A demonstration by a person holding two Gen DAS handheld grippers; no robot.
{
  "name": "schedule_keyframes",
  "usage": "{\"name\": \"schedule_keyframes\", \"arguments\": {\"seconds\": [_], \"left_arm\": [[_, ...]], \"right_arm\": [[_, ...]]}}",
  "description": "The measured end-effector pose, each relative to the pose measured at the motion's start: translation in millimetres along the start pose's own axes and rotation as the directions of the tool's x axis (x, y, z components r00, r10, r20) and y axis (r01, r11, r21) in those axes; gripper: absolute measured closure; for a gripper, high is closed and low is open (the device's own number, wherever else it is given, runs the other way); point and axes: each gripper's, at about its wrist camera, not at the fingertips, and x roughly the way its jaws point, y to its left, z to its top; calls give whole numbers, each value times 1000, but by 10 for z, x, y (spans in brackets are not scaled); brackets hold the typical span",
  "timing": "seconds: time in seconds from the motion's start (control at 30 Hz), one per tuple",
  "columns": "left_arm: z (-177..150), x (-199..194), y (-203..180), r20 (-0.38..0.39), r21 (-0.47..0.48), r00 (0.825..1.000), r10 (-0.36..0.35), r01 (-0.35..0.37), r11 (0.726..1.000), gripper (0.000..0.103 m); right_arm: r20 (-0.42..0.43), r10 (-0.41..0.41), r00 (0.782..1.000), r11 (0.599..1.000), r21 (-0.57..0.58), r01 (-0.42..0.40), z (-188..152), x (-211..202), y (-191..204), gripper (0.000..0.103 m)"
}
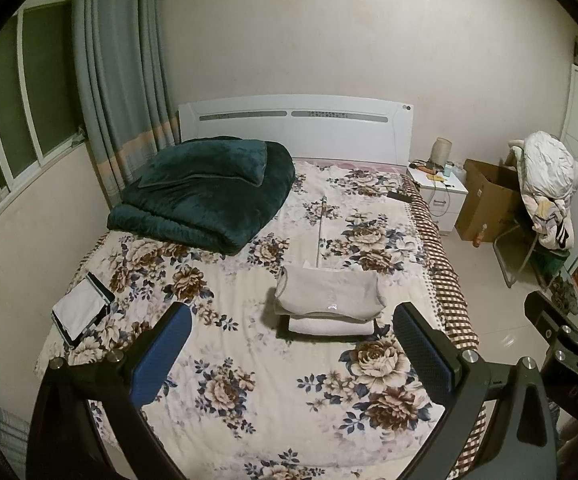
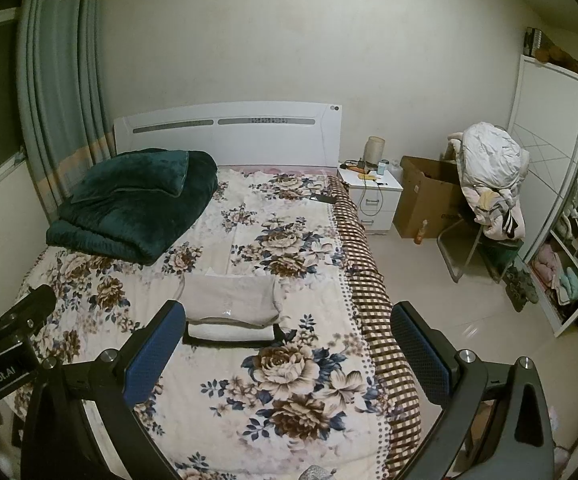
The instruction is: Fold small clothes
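A stack of folded clothes [image 1: 329,300] lies in the middle of the floral bedspread [image 1: 249,380]: a beige garment on top, a white one under it, a dark one at the bottom. It also shows in the right wrist view [image 2: 231,306]. My left gripper [image 1: 293,348] is open and empty, held above the bed just short of the stack. My right gripper [image 2: 289,348] is open and empty, held above the bed's right edge, with the stack past its left finger [image 2: 157,356]. Each gripper's body shows at the edge of the other's view.
A folded dark green blanket [image 1: 205,192] lies at the head of the bed on the left. A tablet [image 1: 81,310] lies at the bed's left edge. A white nightstand [image 1: 441,192], a cardboard box [image 1: 485,208] and a chair piled with clothes [image 1: 545,196] stand to the right.
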Motion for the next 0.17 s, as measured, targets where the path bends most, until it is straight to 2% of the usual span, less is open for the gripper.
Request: {"name": "schedule_keyframes", "arguments": {"seconds": [0.17], "left_arm": [[-11, -20, 6, 4, 0, 1000, 3, -3, 1000, 0]], "right_arm": [[0, 0, 1000, 1000, 0, 0, -27, -11, 1, 0]]}}
